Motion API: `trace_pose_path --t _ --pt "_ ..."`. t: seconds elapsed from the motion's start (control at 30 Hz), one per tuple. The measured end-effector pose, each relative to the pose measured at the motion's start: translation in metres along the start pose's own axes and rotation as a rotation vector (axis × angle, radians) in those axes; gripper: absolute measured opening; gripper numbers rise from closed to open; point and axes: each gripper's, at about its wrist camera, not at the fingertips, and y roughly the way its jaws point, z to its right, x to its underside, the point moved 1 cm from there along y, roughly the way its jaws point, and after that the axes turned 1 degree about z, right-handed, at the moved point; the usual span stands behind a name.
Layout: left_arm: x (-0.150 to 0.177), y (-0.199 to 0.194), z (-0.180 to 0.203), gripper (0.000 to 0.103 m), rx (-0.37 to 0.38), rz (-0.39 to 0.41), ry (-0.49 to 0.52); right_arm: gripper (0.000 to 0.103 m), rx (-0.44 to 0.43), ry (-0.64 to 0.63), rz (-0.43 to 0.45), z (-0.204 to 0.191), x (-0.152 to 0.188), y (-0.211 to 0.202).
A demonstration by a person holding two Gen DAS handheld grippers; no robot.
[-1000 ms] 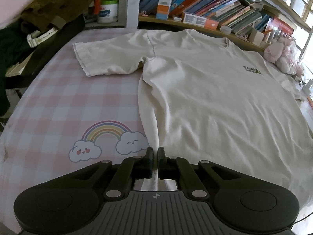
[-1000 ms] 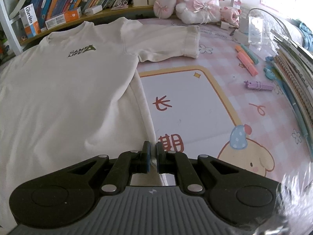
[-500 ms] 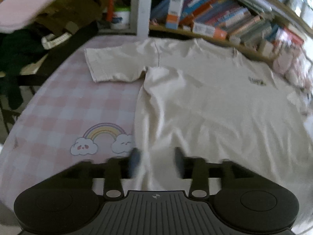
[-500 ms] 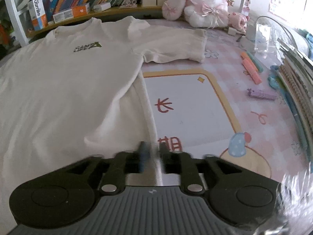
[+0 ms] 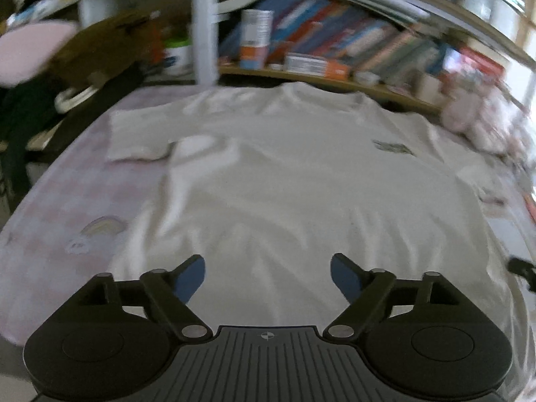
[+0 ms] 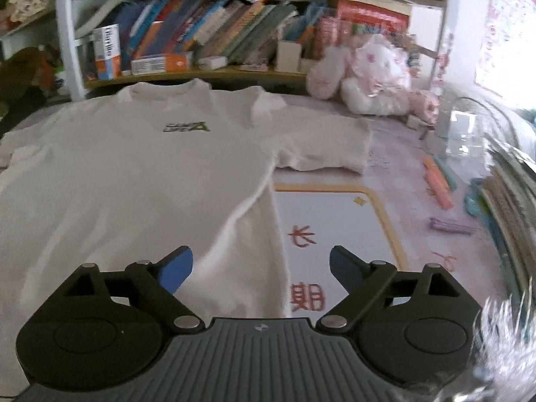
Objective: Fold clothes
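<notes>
A cream T-shirt (image 5: 284, 181) with a small dark chest logo lies spread flat, front up, on the pink table mat; it also shows in the right wrist view (image 6: 134, 181). My left gripper (image 5: 267, 276) is open and empty, raised above the shirt's lower left part. My right gripper (image 6: 260, 266) is open and empty above the shirt's lower right edge, where the fabric meets the printed mat. Both sleeves lie stretched outward. The left wrist view is blurred.
A bookshelf (image 6: 201, 43) runs along the table's far edge. Plush toys (image 6: 368, 77) sit at the back right. Pens (image 6: 439, 184) and stacked books (image 6: 509, 201) lie at the right. Dark clothes (image 5: 50, 77) pile at the far left.
Both grippers were shut on the shirt's bottom hem corners; they have opened, let go and lifted back. The shirt now lies free on the mat.
</notes>
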Motion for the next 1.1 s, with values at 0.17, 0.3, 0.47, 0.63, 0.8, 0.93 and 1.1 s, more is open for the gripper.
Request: trace_pose_path --t 0.17,0.3,0.47,0.63,0.8,0.93,1.1 --pt "0.005 0.000 0.018 0.090 0.002 -0.014 0.063 0.095 -0.040 0.001 -0.007 -0.006 0.000 0.002" --pt "0.008 0.000 0.033 0.090 0.004 -0.025 0.114 0.095 -0.057 0.007 -0.004 -0.011 0.001 0.001" --pt "0.008 0.005 0.027 0.090 0.021 -0.034 0.144 0.096 -0.036 0.027 -0.015 -0.020 0.000 0.002" --pt "-0.001 0.012 0.004 0.090 0.045 -0.016 0.194 0.096 0.015 0.089 -0.031 -0.040 0.000 0.003" --pt "-0.017 0.021 -0.033 0.093 0.071 0.005 0.201 0.096 0.049 0.121 -0.015 -0.074 -0.004 0.000" --pt "-0.027 0.034 -0.067 0.093 0.094 -0.005 0.189 0.098 0.059 0.104 -0.011 -0.107 -0.005 0.001" --pt "-0.041 0.050 -0.115 0.093 0.091 0.010 0.131 0.099 0.063 0.083 -0.015 -0.143 -0.006 0.003"
